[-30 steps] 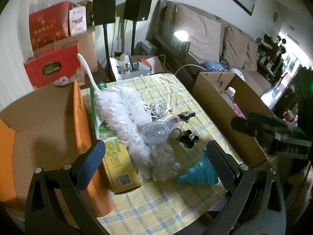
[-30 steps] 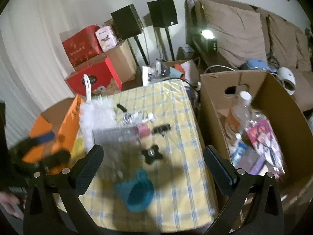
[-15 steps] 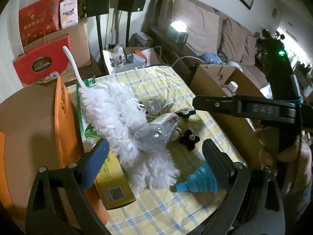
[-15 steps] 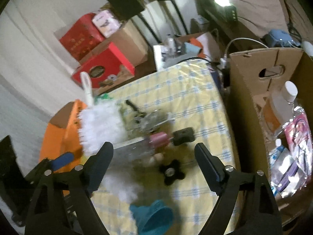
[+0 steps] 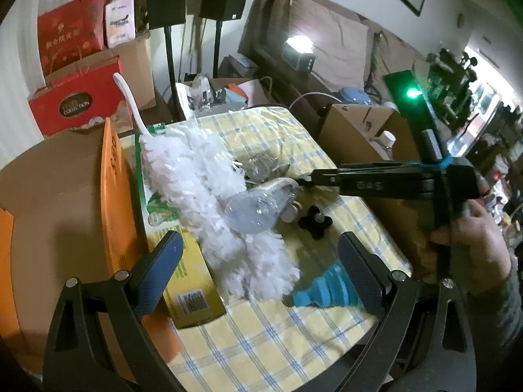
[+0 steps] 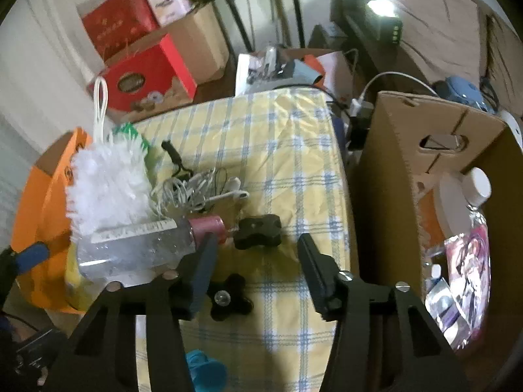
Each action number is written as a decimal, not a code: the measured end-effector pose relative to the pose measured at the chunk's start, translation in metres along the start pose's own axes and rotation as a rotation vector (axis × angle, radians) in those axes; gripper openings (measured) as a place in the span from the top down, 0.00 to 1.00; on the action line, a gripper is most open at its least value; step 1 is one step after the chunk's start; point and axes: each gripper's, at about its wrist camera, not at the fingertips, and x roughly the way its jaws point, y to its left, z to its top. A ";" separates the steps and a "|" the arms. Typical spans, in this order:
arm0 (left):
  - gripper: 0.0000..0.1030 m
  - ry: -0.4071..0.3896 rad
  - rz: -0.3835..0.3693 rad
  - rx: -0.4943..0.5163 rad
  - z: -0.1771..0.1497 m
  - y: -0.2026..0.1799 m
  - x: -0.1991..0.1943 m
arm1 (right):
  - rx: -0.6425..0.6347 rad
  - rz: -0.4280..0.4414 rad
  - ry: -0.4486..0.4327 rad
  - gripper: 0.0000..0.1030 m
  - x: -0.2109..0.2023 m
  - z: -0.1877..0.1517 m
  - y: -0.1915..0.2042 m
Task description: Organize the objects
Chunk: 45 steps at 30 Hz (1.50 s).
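Since a second ago the right tool (image 6: 255,261) has dropped closer to the surface (image 6: 278,150), and its jaws have just been closing, now about half spread with nothing pinched between them; ahead of their tips lies a dark knob-shaped block (image 6: 258,231), not touched by either pad as far as the view shows. In the left wrist view the right tool now reaches in from the right side, where earlier it was only a blur at the edge, gripped by a hand (image 5: 470,238). The left tool (image 5: 258,261) has hardly shifted and hangs spread wide, holding nothing, above the white duster (image 5: 209,189) and the teal funnel (image 5: 327,290). A black star-shaped knob (image 6: 228,297) lies just beside the right tool's left finger. A clear bottle with a pink cap (image 6: 140,248) rests against the duster, with a tangle of white cables (image 6: 196,189) beyond it. To the right stands an open cardboard box (image 6: 408,150) containing a white-capped bottle (image 6: 474,196) and glossy packets (image 6: 464,268). At the left, an orange-flapped box (image 5: 65,202) stands open, its contents not visible.
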 end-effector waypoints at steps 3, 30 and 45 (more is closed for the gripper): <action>0.08 0.001 -0.003 0.010 -0.001 -0.005 -0.005 | -0.048 -0.040 0.016 0.52 0.008 0.001 0.004; 0.23 0.141 -0.100 -0.012 0.013 -0.054 0.023 | 0.029 0.047 -0.077 0.65 -0.062 -0.016 -0.020; 0.35 0.287 -0.022 -0.066 0.022 -0.076 0.082 | 0.061 0.035 -0.179 0.65 -0.129 -0.041 -0.026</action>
